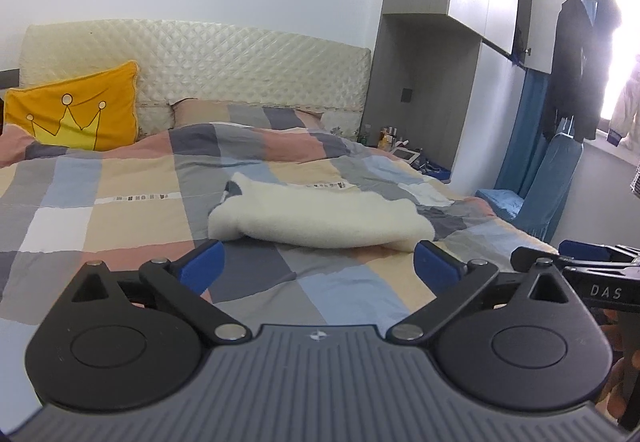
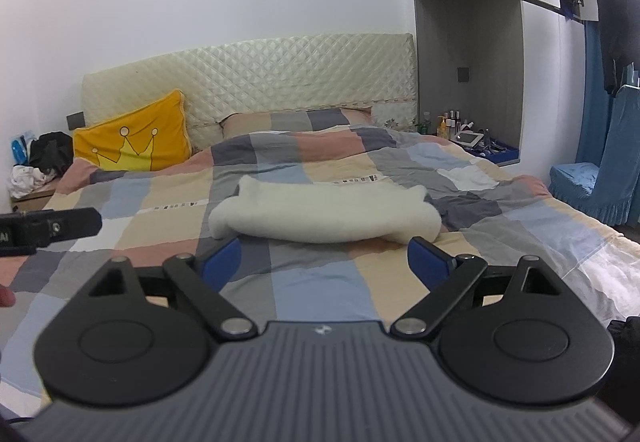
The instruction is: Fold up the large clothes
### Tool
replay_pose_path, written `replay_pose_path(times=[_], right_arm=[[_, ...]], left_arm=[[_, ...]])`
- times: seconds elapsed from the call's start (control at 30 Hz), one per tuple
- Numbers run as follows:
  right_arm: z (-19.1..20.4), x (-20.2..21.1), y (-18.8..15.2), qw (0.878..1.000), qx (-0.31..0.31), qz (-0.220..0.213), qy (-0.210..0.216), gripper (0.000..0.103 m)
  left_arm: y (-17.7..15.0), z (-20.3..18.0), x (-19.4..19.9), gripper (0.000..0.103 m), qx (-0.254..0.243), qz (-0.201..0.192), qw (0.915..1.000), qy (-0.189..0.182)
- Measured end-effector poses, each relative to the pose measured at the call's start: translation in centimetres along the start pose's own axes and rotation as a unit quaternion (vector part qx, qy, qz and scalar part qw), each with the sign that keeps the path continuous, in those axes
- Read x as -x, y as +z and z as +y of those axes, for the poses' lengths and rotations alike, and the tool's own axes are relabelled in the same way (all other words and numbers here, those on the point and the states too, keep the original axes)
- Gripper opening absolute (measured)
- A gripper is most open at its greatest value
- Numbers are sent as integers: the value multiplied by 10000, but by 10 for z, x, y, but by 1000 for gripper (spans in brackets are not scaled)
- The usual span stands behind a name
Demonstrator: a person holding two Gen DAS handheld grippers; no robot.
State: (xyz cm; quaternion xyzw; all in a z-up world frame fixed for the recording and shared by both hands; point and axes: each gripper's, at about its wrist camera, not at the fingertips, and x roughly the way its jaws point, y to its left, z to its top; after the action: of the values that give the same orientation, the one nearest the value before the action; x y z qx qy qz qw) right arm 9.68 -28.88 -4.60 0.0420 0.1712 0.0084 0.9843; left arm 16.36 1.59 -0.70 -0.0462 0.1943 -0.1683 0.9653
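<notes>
- Two claws sit side by side above the near end of the bed, both released and gripping nothing.
- My left claw [image 1: 318, 262] has its blue fingertips [image 1: 202, 266] spread wide over the checked pastel patchwork duvet [image 1: 120, 210].
- My right claw [image 2: 324, 260] is spread the same way, its blue pads [image 2: 428, 262] apart.
- Just beyond both lies the cream fluffy folded garment [image 2: 324, 216], flat on the duvet mid-bed.
- A yellow crown-print cushion [image 1: 76, 114] leans on the quilted cream headboard [image 1: 240, 62].

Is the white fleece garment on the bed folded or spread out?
Folded: the white fleece garment lies as a compact doubled-over bundle with rounded edges on the checked duvet.
</notes>
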Motion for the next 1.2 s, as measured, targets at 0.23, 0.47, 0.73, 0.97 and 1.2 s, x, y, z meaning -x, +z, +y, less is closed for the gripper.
replay_pose_path(times=[0.23,0.47,0.73,0.97,1.2], right_arm=[[1,2,-1,10000,8,-1,31,92],[1,2,-1,10000,-26,23,48,92],[2,1,-2,10000,-31,23,33,92],[1,1,-2,10000,-26,3,11,92],[2,3,-2,10000,10,9,-7,92]], left_arm=[[-1,-2,1,102,-56,-7,10000,80],[-2,-4,3,102,-74,-17,9999,95],[-2,-5,5,102,-84,0,9999,69],[-2,-5,6,102,-87,0,9999,102],[-3,-5,10,102,-117,-29,9998,173]])
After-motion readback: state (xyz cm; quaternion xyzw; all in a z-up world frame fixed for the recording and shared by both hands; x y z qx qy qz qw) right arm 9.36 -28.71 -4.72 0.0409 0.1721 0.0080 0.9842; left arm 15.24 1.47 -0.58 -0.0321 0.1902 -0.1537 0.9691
